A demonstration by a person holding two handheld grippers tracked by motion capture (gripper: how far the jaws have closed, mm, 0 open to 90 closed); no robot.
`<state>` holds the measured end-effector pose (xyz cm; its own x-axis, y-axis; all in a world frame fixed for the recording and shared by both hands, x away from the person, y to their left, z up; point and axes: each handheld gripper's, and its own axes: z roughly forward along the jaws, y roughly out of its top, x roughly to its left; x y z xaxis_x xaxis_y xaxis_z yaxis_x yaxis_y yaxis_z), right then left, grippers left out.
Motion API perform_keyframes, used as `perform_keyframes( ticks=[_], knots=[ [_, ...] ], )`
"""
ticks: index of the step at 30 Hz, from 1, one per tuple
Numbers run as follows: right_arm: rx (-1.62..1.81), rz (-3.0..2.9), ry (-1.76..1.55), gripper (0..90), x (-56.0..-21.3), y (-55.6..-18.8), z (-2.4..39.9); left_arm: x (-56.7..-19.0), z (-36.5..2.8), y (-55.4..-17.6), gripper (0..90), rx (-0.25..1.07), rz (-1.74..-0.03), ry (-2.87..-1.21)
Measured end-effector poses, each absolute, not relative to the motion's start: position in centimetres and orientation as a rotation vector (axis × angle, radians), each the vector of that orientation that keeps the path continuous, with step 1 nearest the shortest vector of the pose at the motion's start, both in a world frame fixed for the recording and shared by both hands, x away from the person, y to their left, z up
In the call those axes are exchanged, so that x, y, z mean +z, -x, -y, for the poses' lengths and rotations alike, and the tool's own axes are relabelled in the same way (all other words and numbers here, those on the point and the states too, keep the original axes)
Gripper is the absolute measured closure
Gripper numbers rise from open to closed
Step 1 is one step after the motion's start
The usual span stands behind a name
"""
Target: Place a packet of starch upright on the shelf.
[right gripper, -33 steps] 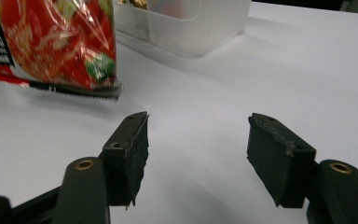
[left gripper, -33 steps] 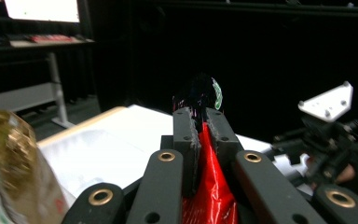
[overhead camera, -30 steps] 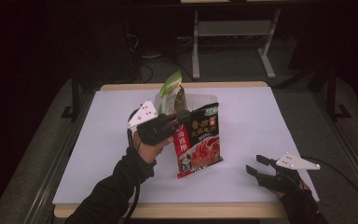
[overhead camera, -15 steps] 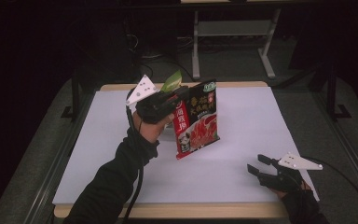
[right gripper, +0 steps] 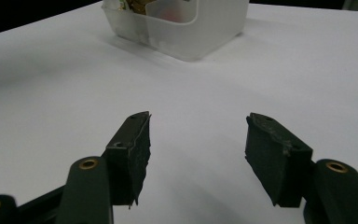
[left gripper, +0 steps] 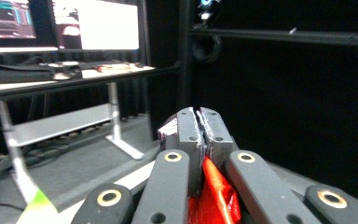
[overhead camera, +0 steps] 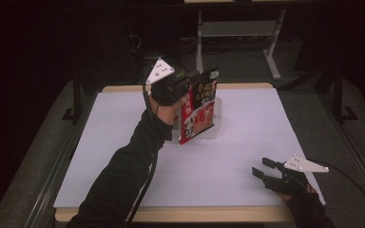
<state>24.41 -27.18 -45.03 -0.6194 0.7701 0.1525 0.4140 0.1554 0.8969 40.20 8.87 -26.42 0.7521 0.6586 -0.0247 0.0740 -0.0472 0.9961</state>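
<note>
Risk first: my left gripper (overhead camera: 186, 81) is clamped on the top edge of the red snack packet (overhead camera: 199, 107), which hangs in the air above the clear plastic bin (right gripper: 182, 25) at about 12 o'clock on the table (overhead camera: 247, 137). With only that thin edge pinched, I judge a swing could slip it free or miss the bin. My right gripper (overhead camera: 266, 172) rests at 4 o'clock, jaws apart and empty.

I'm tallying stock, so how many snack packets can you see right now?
1 for certain: the red printed foil snack packet, pinched by the left gripper above the clear plastic bin. Others may sit hidden in that bin.
</note>
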Motion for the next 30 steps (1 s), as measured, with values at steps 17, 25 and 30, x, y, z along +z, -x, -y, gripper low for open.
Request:
perform_keyframes(
  ticks=[17,25,30],
  knots=[
    [1.467,-2.093,-1.13,39.9,-44.9,-24.4,27.1,-28.1,-3.6,-44.8,88.8,0.616,-0.734,-1.586],
    [1.48,-2.089,-1.118,40.4,-44.9,-24.4,27.3,-30.5,-1.7,-45.6,88.7,0.644,-0.783,-1.599],
    [1.479,-2.088,-1.113,40.8,-44.7,-24.3,27.2,-31.3,-2.2,-45.3,88.4,0.619,-0.782,-1.576]
  ],
)
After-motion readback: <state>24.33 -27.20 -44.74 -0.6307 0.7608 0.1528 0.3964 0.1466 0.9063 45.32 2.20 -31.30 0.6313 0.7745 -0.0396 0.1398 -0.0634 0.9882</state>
